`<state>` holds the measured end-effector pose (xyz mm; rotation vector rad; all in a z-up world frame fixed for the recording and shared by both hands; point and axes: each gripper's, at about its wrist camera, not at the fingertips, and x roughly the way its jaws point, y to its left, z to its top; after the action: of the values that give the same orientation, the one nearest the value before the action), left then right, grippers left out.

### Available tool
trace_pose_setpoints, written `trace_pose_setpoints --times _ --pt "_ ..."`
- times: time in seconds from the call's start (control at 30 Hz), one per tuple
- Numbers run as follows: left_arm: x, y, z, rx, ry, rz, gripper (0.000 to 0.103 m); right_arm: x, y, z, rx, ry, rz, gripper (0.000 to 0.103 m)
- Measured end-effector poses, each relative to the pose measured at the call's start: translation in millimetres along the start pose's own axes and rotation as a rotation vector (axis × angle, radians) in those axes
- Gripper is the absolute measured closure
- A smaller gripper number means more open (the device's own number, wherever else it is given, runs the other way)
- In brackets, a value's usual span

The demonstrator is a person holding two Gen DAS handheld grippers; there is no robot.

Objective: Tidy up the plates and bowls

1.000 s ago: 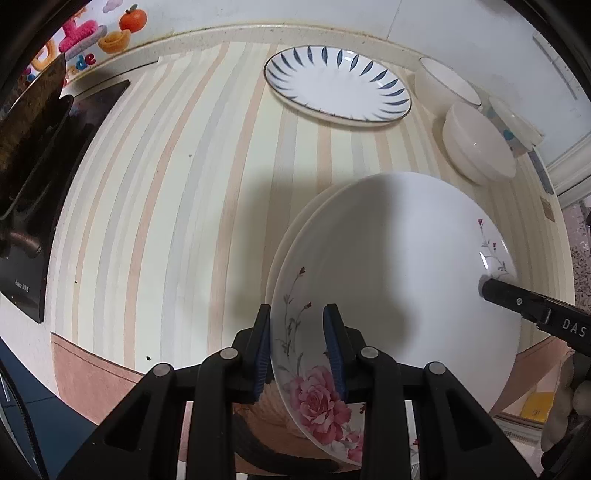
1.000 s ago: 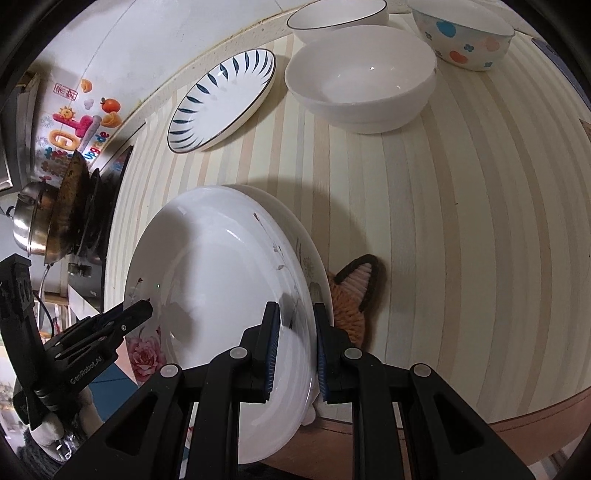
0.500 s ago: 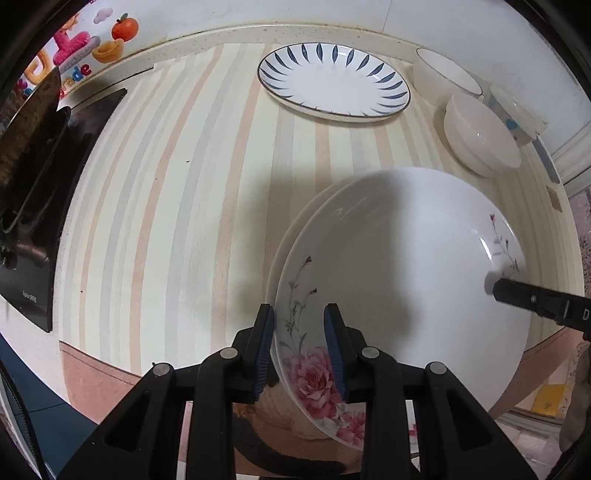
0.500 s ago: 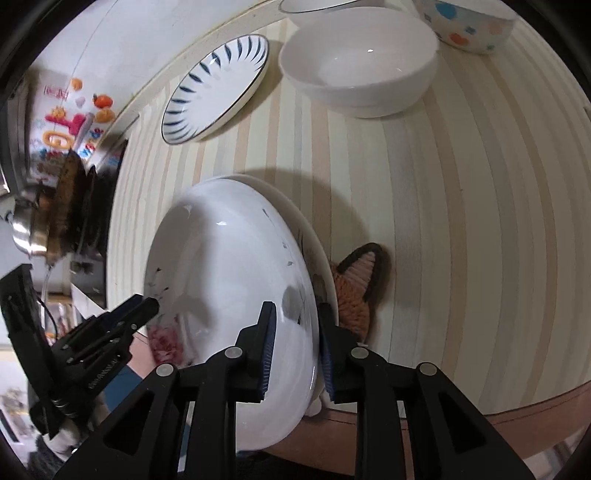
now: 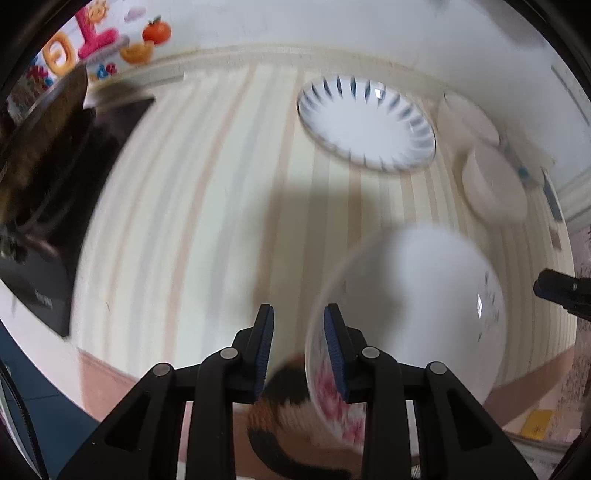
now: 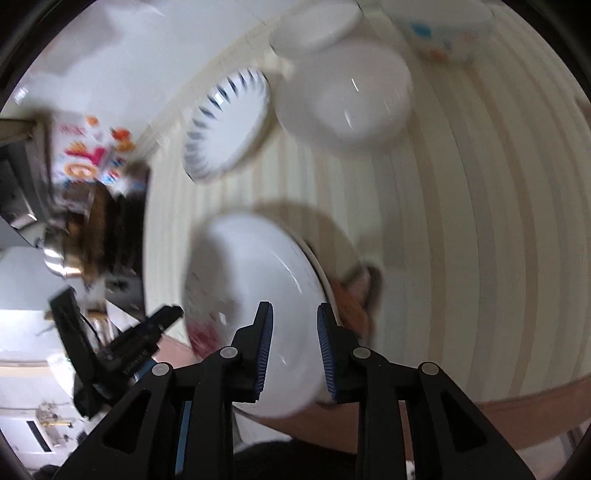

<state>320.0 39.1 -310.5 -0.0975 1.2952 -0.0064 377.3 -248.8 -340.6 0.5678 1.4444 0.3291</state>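
A white plate with pink flowers (image 5: 417, 306) lies on a second plate at the table's near edge; it also shows in the right wrist view (image 6: 251, 280). My left gripper (image 5: 299, 350) is open, its rim now beside the right finger, not between the jaws. My right gripper (image 6: 293, 347) is open astride the plate's right rim (image 6: 314, 258). A blue-striped plate (image 5: 365, 123) lies at the back. A plain white bowl (image 6: 343, 98), a second white bowl (image 6: 317, 26) and a dotted bowl (image 6: 439, 33) stand beyond. Both views are blurred.
A fox-shaped mat (image 6: 354, 295) sticks out from under the plates; it also shows in the left wrist view (image 5: 280, 410). A black stove with a pan (image 5: 48, 177) is on the left. The striped tablecloth (image 6: 480, 221) ends at the near edge.
Both grippers have opened and let go of the flowered plate. The left gripper has shifted left off the rim. The plate has dropped onto the one below.
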Motion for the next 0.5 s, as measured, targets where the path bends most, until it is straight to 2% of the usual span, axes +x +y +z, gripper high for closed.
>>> trace_pose_setpoints --times 0.03,0.07,0.1,0.13,0.17,0.27,0.33,0.43,0.5 --pt "-2 0 12 0.003 -0.014 -0.004 0.075 -2 7 11 -0.013 -0.018 0.010 0.075" --pt "-2 -2 32 0.014 -0.029 0.006 0.068 -2 13 22 -0.014 -0.053 0.023 0.074" --pt "0 -3 44 0.021 -0.036 0.010 0.068 -2 22 40 -0.023 -0.076 0.037 0.070" --pt "5 -3 65 0.028 -0.049 0.014 0.068 0 28 54 -0.025 -0.093 0.038 0.060" --pt "10 -2 79 0.029 -0.054 0.024 0.068 4 34 71 -0.023 -0.114 0.029 0.057" --pt "37 8 125 0.000 -0.047 0.032 0.068 22 46 116 -0.010 -0.150 -0.018 0.057" --pt "57 17 153 -0.033 -0.029 0.022 0.068 37 52 138 0.002 -0.145 -0.036 0.057" --pt "80 21 177 -0.055 -0.001 0.013 0.068 60 62 169 -0.019 -0.122 -0.091 0.057" --pt "96 22 190 -0.054 0.023 0.005 0.068 78 64 186 -0.024 -0.087 -0.167 0.057"
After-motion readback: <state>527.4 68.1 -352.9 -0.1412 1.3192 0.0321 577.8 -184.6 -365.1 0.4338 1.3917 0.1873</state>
